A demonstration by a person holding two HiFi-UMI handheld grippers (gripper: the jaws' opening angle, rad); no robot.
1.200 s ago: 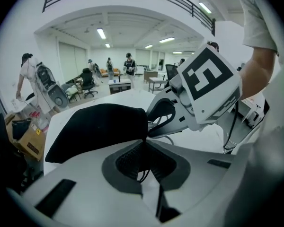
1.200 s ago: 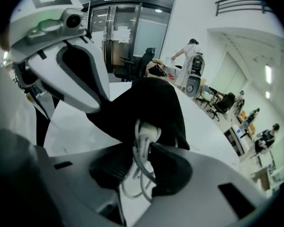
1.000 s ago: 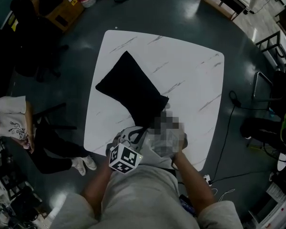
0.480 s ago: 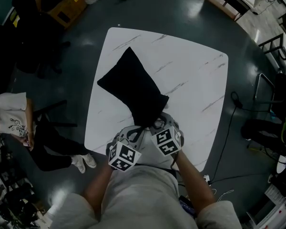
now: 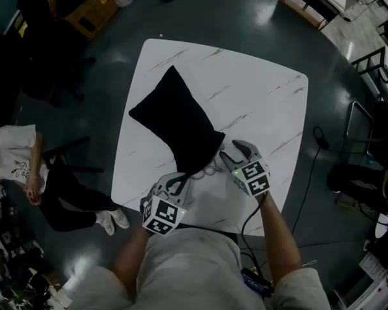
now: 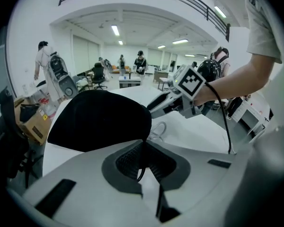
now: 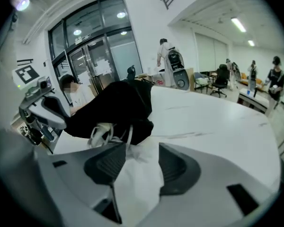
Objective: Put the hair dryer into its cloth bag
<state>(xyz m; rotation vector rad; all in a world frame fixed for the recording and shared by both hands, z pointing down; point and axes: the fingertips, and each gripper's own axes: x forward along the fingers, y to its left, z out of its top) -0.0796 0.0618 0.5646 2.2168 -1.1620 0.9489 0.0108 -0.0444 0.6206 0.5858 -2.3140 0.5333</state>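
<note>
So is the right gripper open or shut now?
Open: right gripper, jaws apart, having just been opening; only white table shows between them.

Site: lab hall | ceiling strip lights (image 6: 115, 30), glass doors (image 7: 92, 63), office chair (image 7: 222, 74) | floor: cardboard box (image 5: 84, 15) 11 o'clock, cable (image 5: 317, 135) 3 o'clock

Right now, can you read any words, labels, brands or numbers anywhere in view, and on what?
No readable text anywhere.
On left gripper and right gripper: square marker patterns only, no words.
On cardboard box: yellow label, too small to read.
On cloth bag: no print visible.
</note>
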